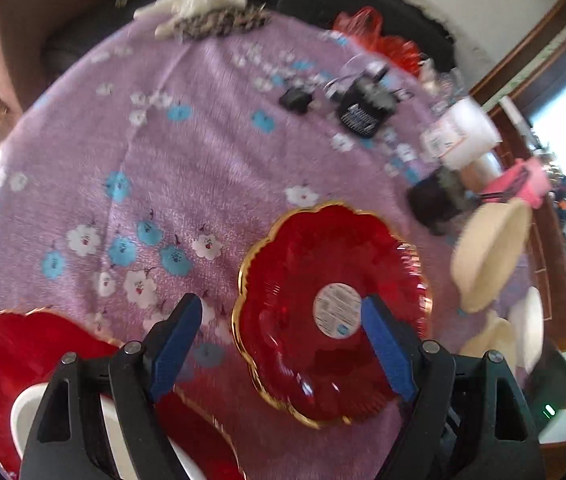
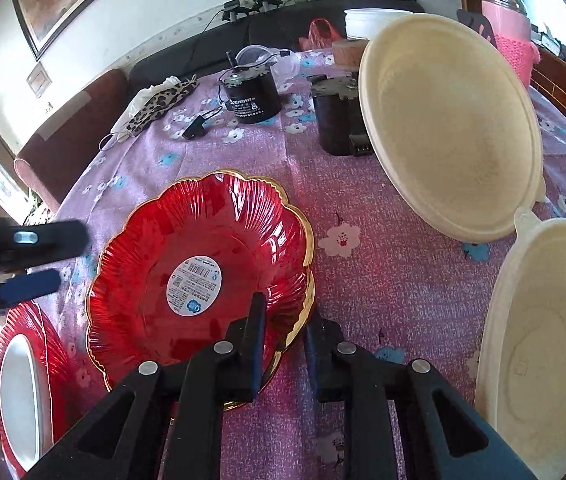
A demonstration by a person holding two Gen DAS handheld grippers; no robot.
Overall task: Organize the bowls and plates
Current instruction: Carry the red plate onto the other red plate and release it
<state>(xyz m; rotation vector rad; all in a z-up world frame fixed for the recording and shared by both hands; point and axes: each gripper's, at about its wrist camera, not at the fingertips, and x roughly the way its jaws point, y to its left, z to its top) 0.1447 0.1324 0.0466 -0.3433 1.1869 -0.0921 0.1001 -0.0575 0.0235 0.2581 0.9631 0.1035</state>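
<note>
A red glass plate with a gold scalloped rim and a round label [image 2: 199, 276] lies on the purple flowered tablecloth; it also shows in the left wrist view [image 1: 331, 312]. My right gripper [image 2: 283, 320] is shut on its near rim. My left gripper [image 1: 281, 320] is open and empty above the cloth, its right finger over the plate; it also shows in the right wrist view [image 2: 27, 264]. A second red plate [image 1: 23, 360] holding a white bowl [image 1: 31, 408] sits at the lower left. Two cream bowls [image 2: 447, 120] [image 2: 543, 340] stand at the right.
Two black motors [image 2: 251, 96] [image 2: 335, 116], a black adapter [image 2: 195, 126], a leopard-print cloth [image 2: 159, 104], a red bag [image 2: 319, 32], a white tub [image 2: 367, 20] and a pink flask [image 2: 511, 28] crowd the table's far side. A dark sofa stands behind.
</note>
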